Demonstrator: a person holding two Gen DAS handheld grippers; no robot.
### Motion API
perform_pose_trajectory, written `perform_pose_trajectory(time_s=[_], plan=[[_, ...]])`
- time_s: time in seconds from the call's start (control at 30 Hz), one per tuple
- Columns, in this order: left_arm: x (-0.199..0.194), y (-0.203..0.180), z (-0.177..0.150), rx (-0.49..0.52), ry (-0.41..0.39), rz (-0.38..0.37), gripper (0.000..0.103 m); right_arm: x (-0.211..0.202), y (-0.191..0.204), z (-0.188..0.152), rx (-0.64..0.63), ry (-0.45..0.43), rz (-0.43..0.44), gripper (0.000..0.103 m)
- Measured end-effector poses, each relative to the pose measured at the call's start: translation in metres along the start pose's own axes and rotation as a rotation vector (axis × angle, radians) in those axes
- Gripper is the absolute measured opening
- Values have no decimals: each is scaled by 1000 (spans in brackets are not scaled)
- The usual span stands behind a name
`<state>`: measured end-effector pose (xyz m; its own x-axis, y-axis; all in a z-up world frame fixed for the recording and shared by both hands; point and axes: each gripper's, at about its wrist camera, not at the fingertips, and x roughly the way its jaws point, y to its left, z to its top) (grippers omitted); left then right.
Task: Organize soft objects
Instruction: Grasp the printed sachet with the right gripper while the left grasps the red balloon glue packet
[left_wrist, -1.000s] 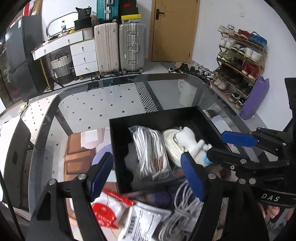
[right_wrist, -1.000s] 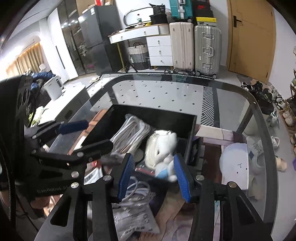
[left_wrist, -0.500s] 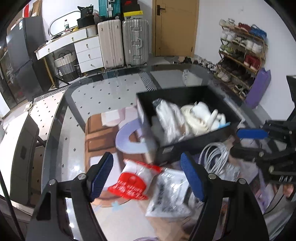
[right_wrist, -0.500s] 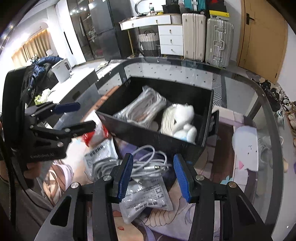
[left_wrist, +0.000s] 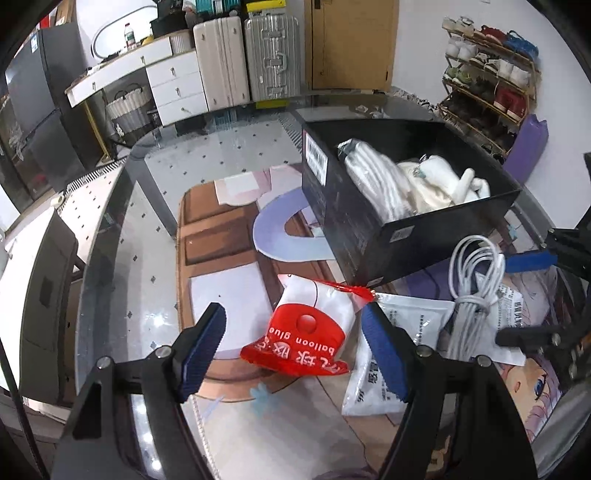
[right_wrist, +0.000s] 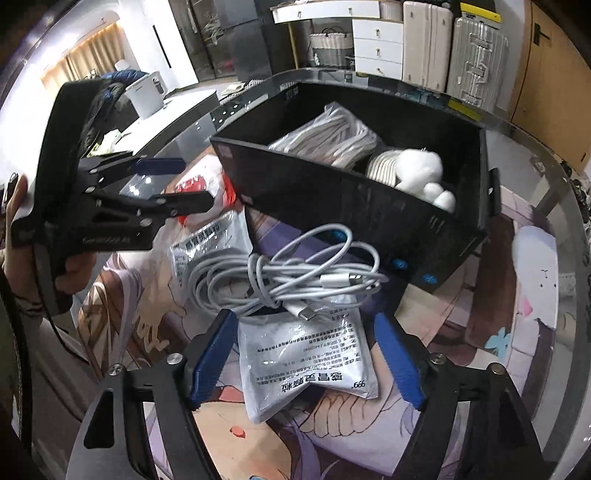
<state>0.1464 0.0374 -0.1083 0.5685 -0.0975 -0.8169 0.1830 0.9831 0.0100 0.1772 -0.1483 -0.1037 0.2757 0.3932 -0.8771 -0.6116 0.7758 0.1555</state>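
A black box (left_wrist: 424, 240) (right_wrist: 332, 192) holds bagged white cords (left_wrist: 373, 177) (right_wrist: 332, 136) and a white plush toy (left_wrist: 454, 181) (right_wrist: 424, 173). On the mat in front of it lie a red-and-white balloon glue bag (left_wrist: 314, 328) (right_wrist: 199, 188), white medicine packets (left_wrist: 402, 325) (right_wrist: 310, 362) and a loose coiled white cable (left_wrist: 476, 291) (right_wrist: 280, 273). My left gripper (left_wrist: 295, 347) is open and empty, straddling the red bag from above. My right gripper (right_wrist: 306, 358) is open and empty over a packet, just short of the cable.
A printed anime mat (left_wrist: 221, 236) covers the glass table (left_wrist: 110, 236). The left gripper shows at the left in the right wrist view (right_wrist: 173, 184); the right one shows at the right in the left wrist view (left_wrist: 532, 295). Suitcases, drawers and a shoe rack stand behind.
Both grippers have pulled back from over the box toward the near side and lowered. The red bag, packets and cable now lie between and ahead of the fingers.
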Motion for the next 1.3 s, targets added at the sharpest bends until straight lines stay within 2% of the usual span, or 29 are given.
perform_pose_trajectory(time_s=[0.1,0.47,0.5,0.57,0.6,0.63,0.8,0.93,1.3], plan=[[8,0,0,3,16,1,76,9,0,-4,-14,31,-3,80],[18,0,-1,10,38,9,79,17,19,-6,-72,44,-21,85],[18,0,-1,12,39,4,75,18,22,-7,-81,46,-24,85],[17,0,0,19,45,-25,62,21,28,-8,-105,55,-40,85],[15,-1,0,24,46,-29,52,21,32,-9,-118,60,-50,85],[13,-3,1,30,48,-26,47,23,35,-9,-131,66,-63,85],[6,-5,-5,30,74,-14,45,24,41,-13,-133,84,-73,85],[-7,-8,-6,31,59,-23,45,18,41,-18,-145,86,-70,70],[-16,-22,-10,44,57,-22,45,2,23,-20,-128,87,-66,56]])
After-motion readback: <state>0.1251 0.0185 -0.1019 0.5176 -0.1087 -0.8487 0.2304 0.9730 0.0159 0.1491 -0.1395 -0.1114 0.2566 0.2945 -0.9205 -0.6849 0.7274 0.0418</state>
